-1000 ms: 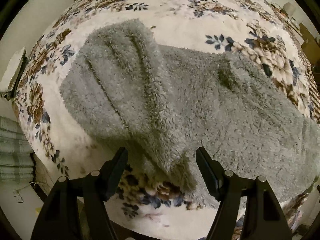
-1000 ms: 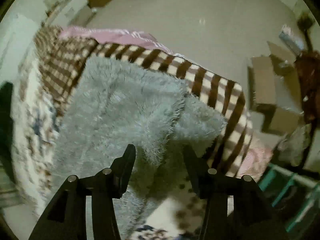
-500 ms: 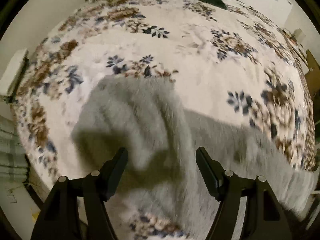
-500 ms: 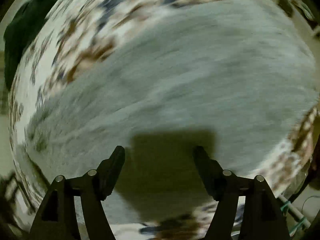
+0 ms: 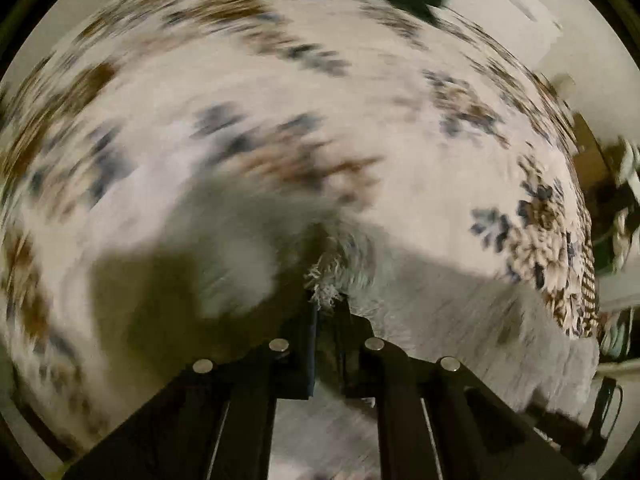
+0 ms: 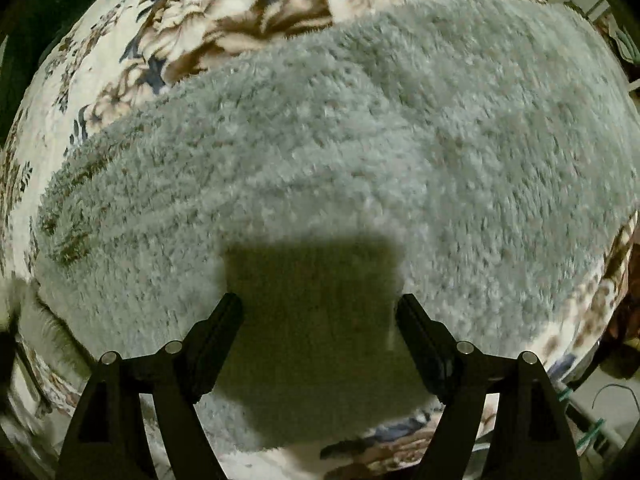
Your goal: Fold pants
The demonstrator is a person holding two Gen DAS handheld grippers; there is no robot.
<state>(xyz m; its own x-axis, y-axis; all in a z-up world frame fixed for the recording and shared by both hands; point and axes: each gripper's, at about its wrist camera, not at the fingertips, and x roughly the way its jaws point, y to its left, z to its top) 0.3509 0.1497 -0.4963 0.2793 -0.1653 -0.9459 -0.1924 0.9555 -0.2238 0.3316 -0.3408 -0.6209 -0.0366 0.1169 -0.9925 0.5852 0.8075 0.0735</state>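
Below, the left gripper (image 5: 326, 300) pinches a fluffy edge of the grey pants (image 6: 340, 152) spread on the floral blanket (image 6: 224, 12), while the right gripper (image 6: 320, 320) hovers wide apart above them, empty.

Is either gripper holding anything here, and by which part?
The left gripper is shut on the fluffy grey pants, pinching a fabric edge. The right gripper is open above them, holding nothing.
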